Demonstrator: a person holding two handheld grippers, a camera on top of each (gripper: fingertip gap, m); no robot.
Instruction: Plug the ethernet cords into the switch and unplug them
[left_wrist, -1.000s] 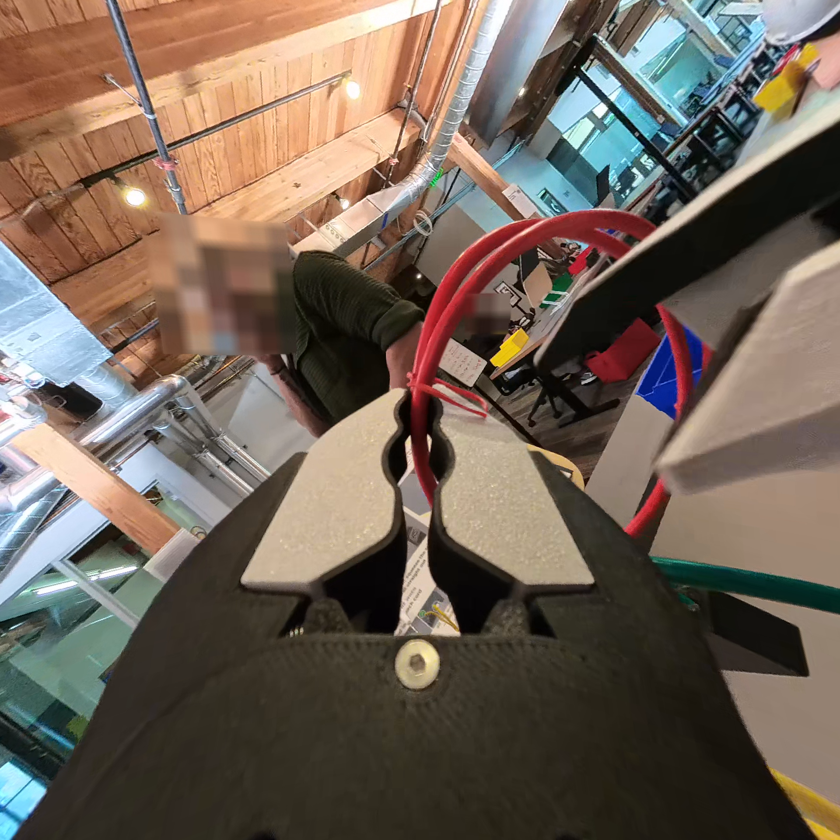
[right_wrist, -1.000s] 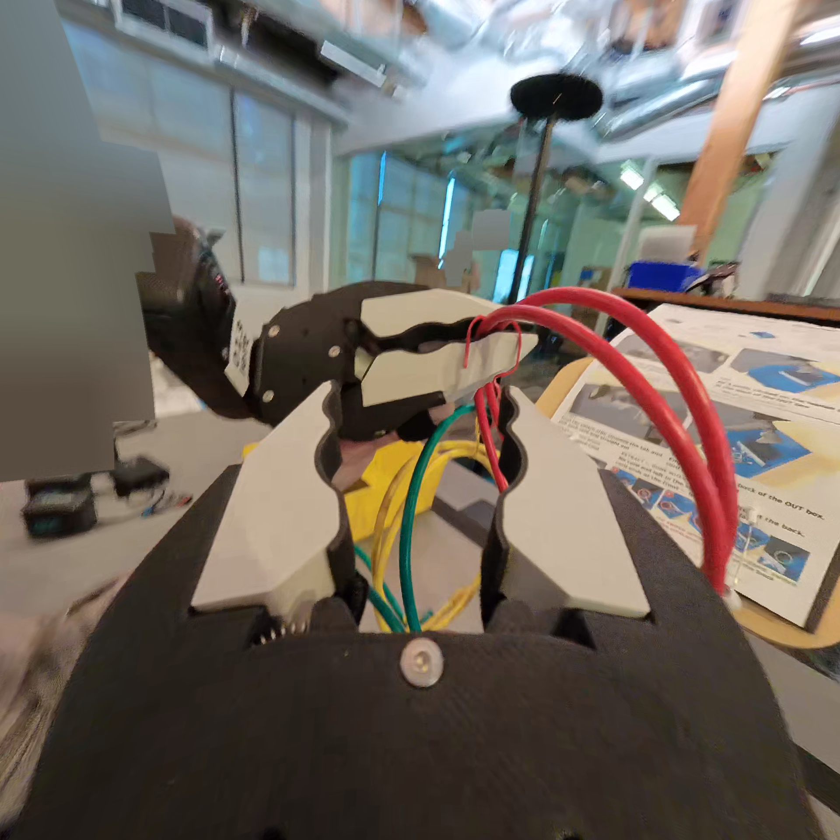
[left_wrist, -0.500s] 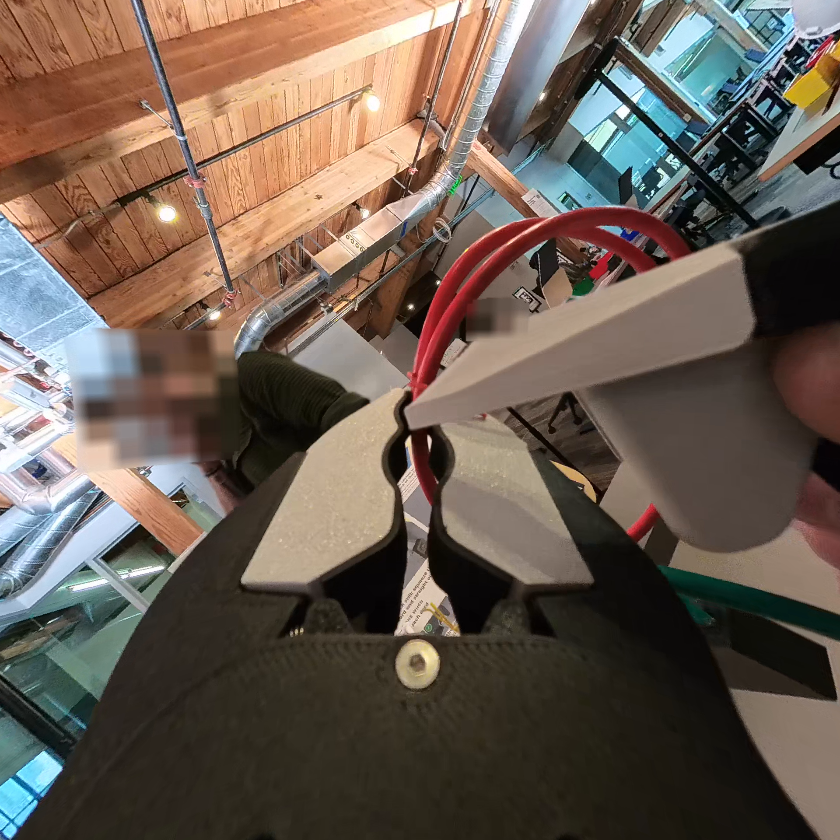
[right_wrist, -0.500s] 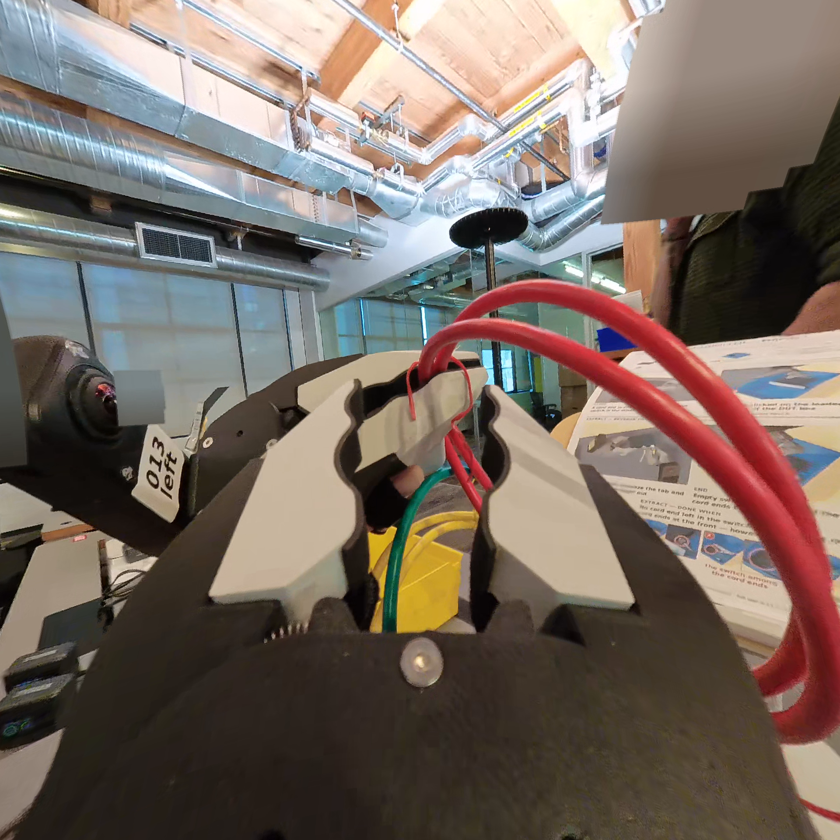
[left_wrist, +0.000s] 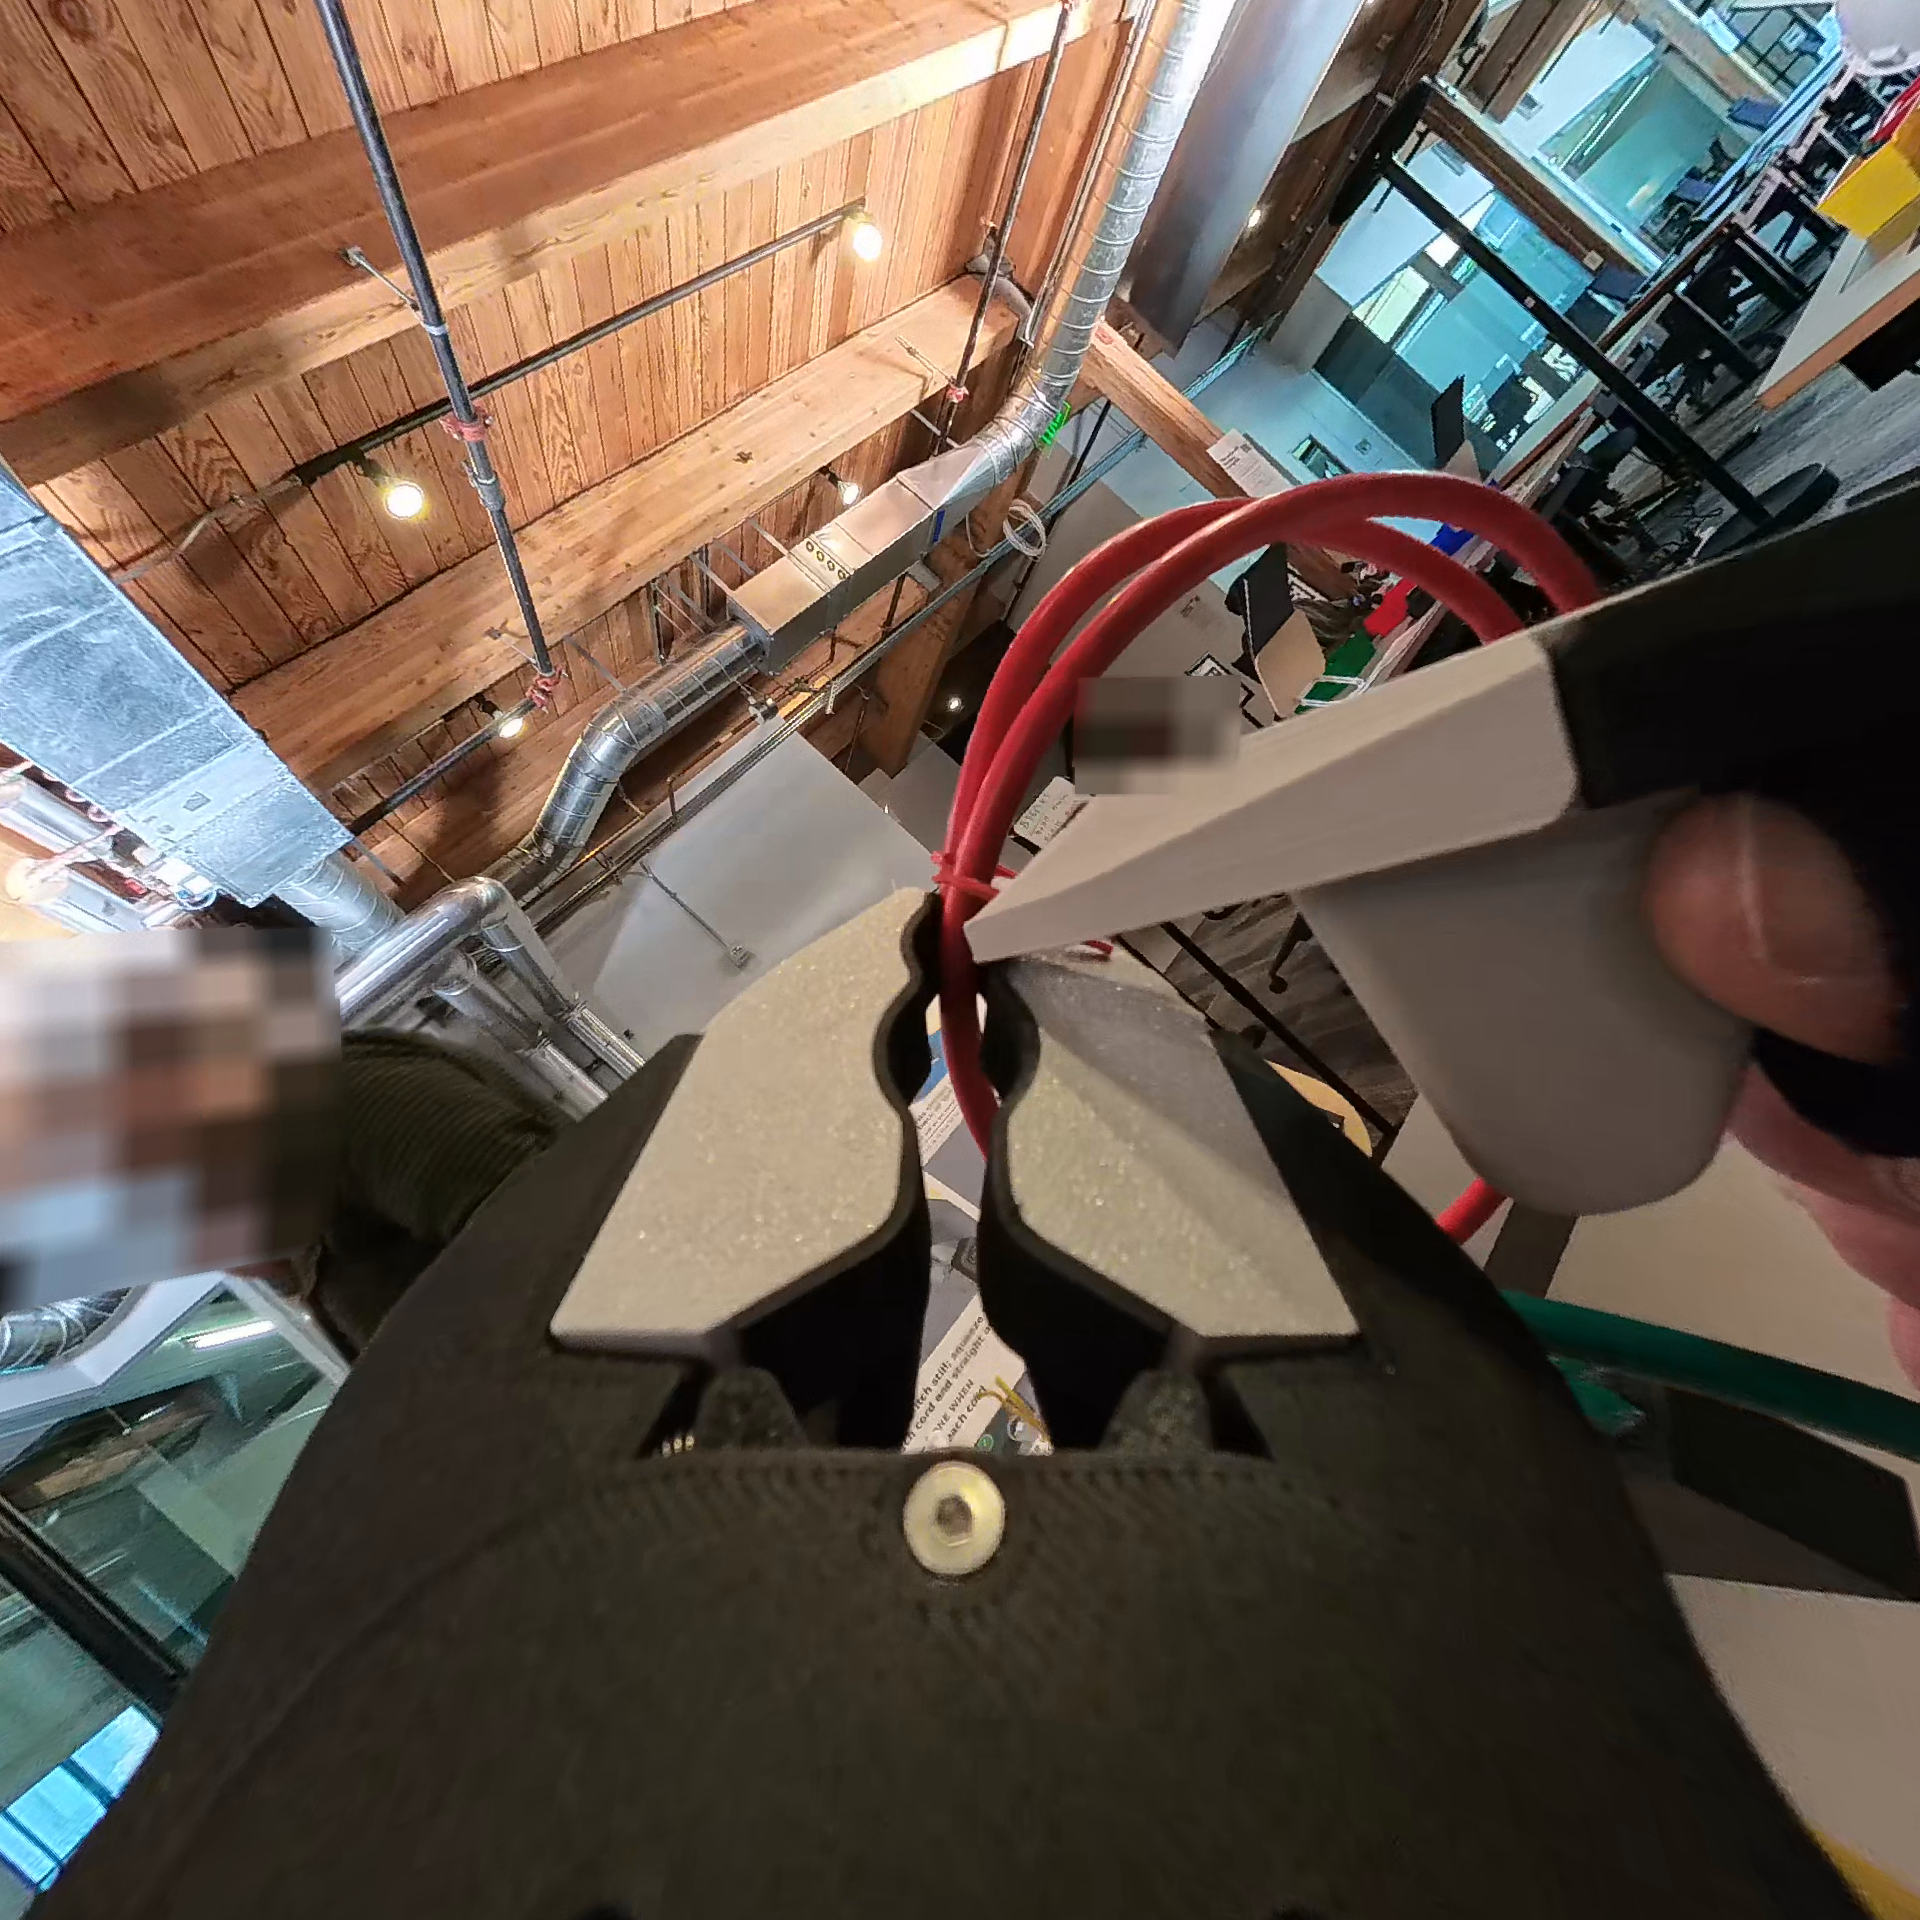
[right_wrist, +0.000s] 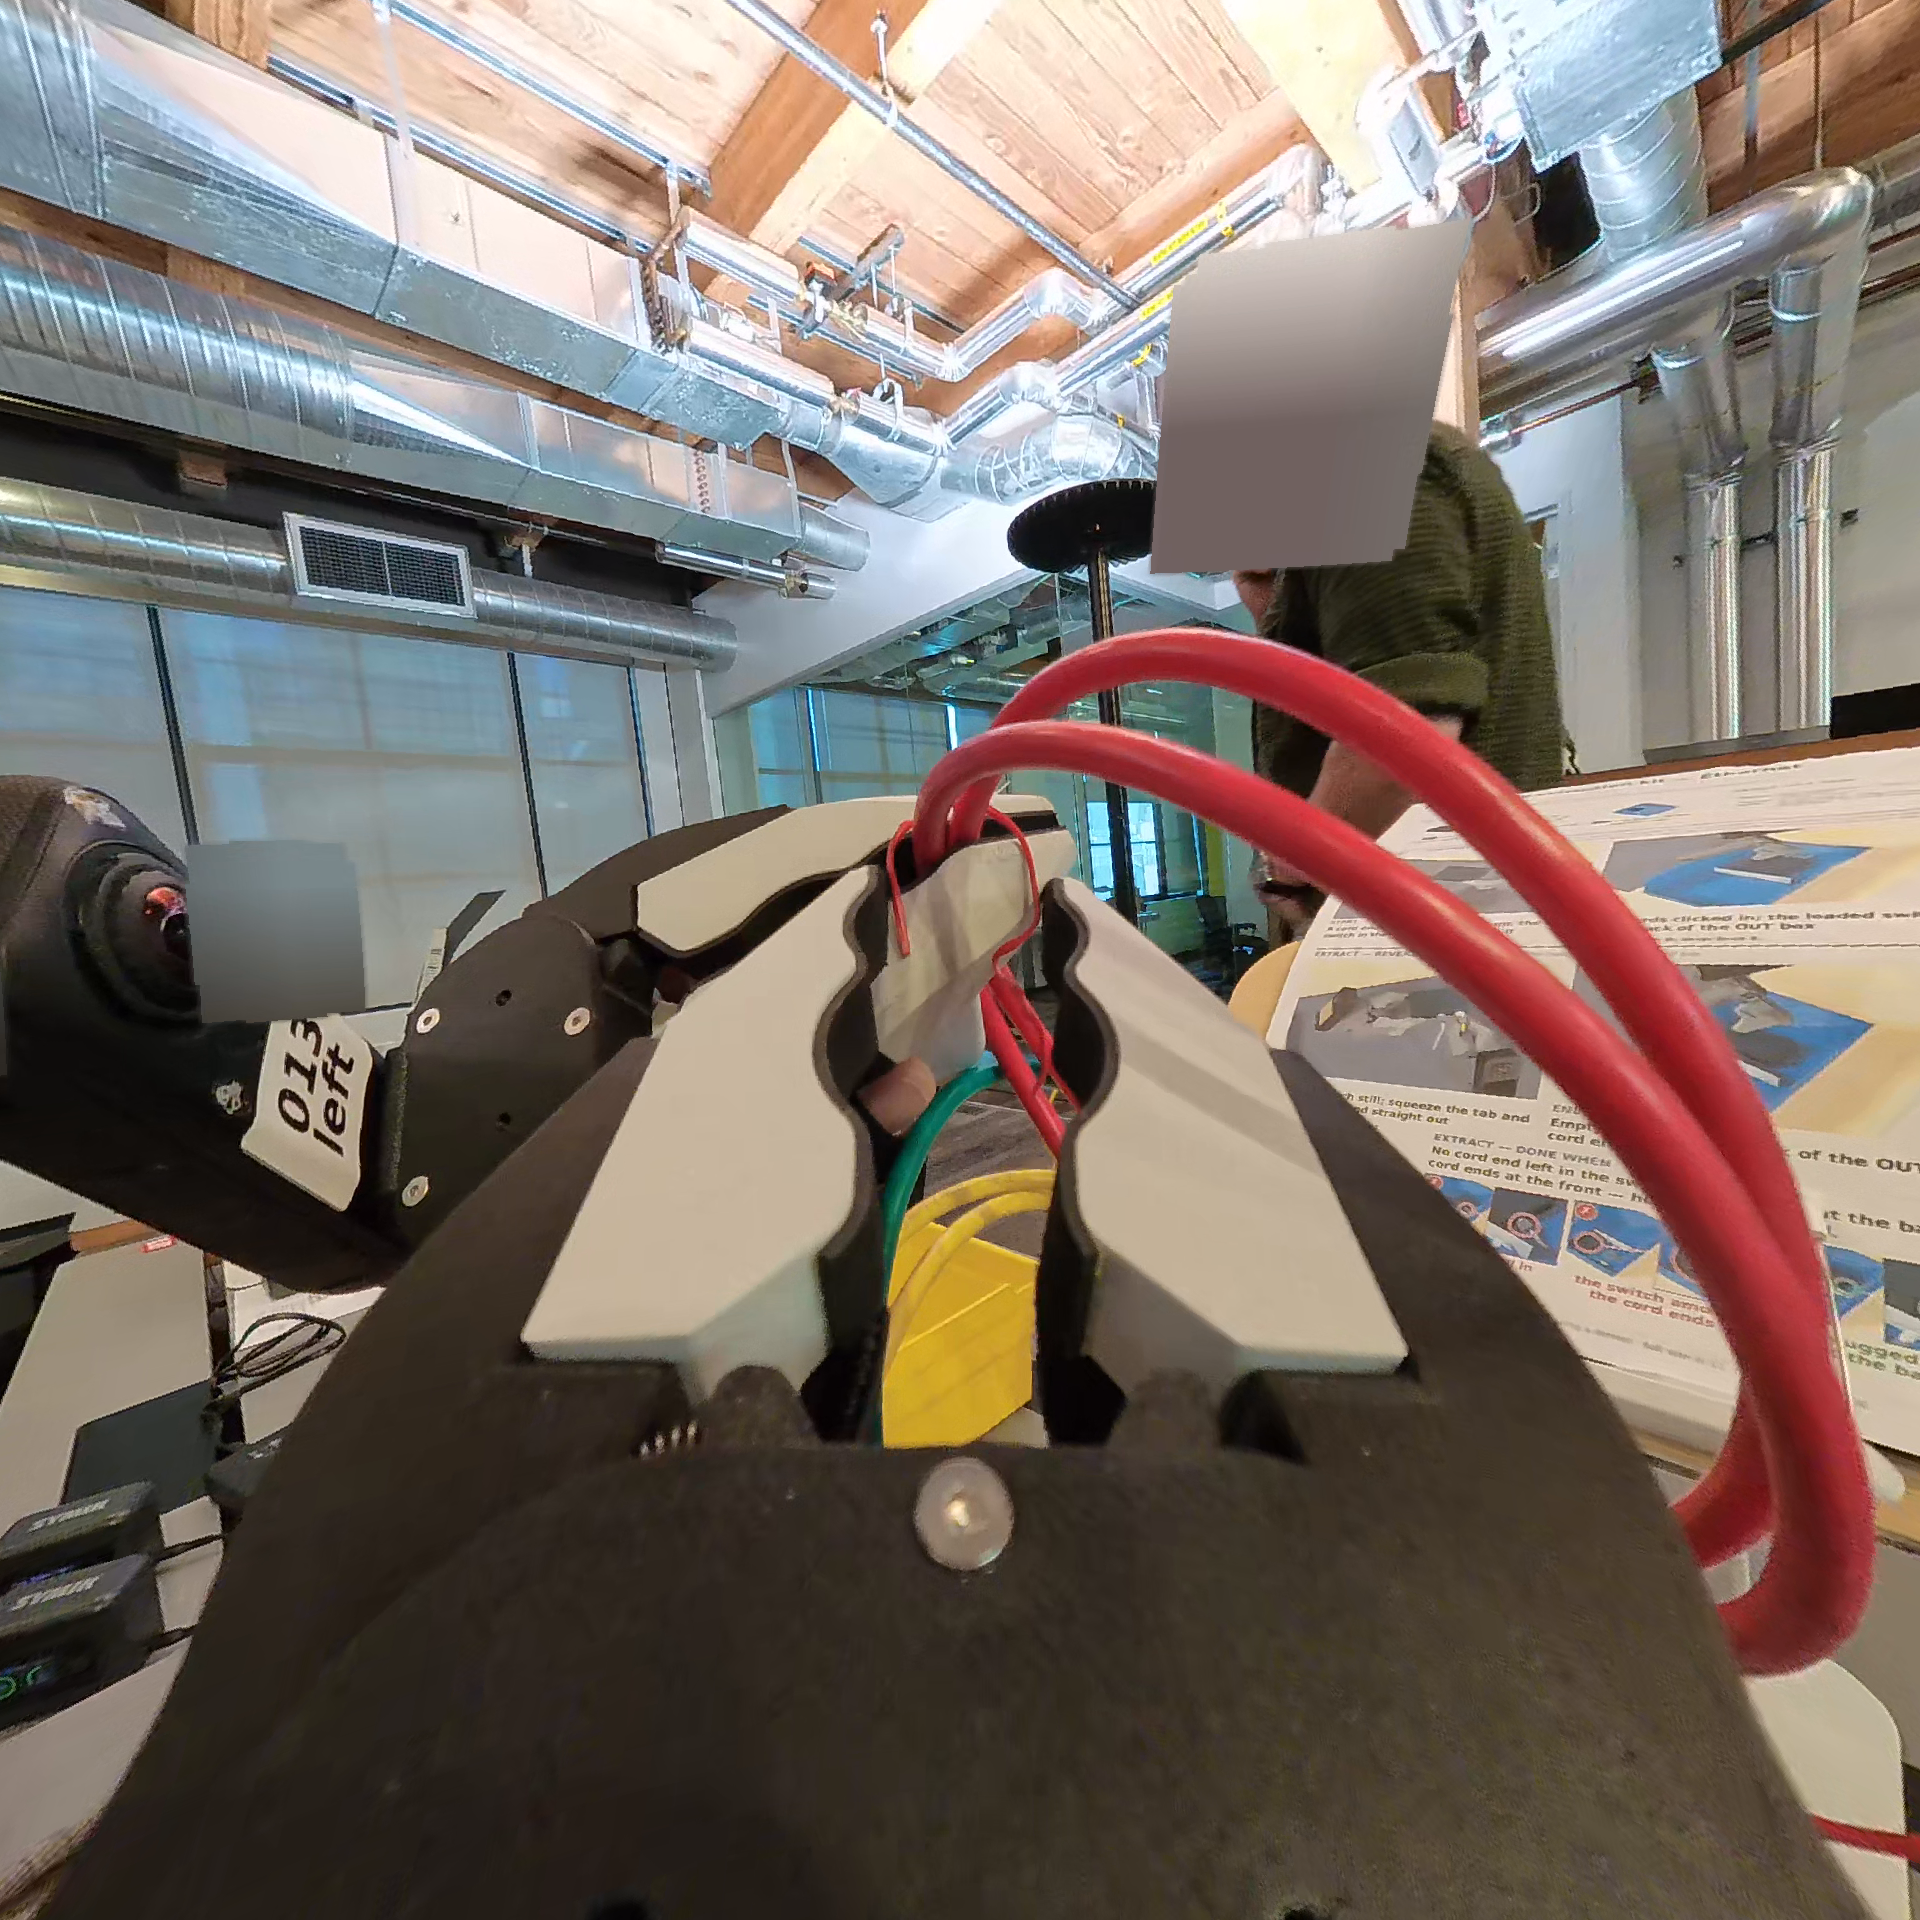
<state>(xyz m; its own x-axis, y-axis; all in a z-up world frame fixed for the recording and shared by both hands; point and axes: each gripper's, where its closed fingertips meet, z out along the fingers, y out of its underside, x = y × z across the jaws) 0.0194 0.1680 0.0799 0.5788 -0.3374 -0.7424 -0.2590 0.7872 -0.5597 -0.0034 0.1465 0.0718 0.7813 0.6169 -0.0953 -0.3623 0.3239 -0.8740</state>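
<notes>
Two loops of the red ethernet cord (left_wrist: 1049, 665) arch up from the left gripper (left_wrist: 961, 961), whose fingers are clamped on the bundled strands just below a thin red twist tie (left_wrist: 961, 883). From that pinch the cord's long axis runs up toward the ceiling, then curves over to the right and falls back toward the surface (right_wrist: 114, 1320). In the right wrist view the same red coil (right_wrist: 1558, 987) sweeps right and down past a printed instruction sheet (right_wrist: 1621, 1039). Neither plug end shows clearly, so which way a connector faces cannot be told.

The right gripper (right_wrist: 961, 925) has its fingers apart, standing either side of the left gripper's tips and the tie's loose ends, touching neither as far as the view shows. Below, a green cord (right_wrist: 904, 1143) and yellow cords (right_wrist: 987, 1195) lead down by a yellow bin (right_wrist: 956, 1340).

No switch appears in either view, and the red cord looks tied in its coil, so the task seems barely begun: untying and freeing a plug likely come first, with all plugging and unplugging left. A person in a dark green sweater (right_wrist: 1423, 644) stands beyond
</notes>
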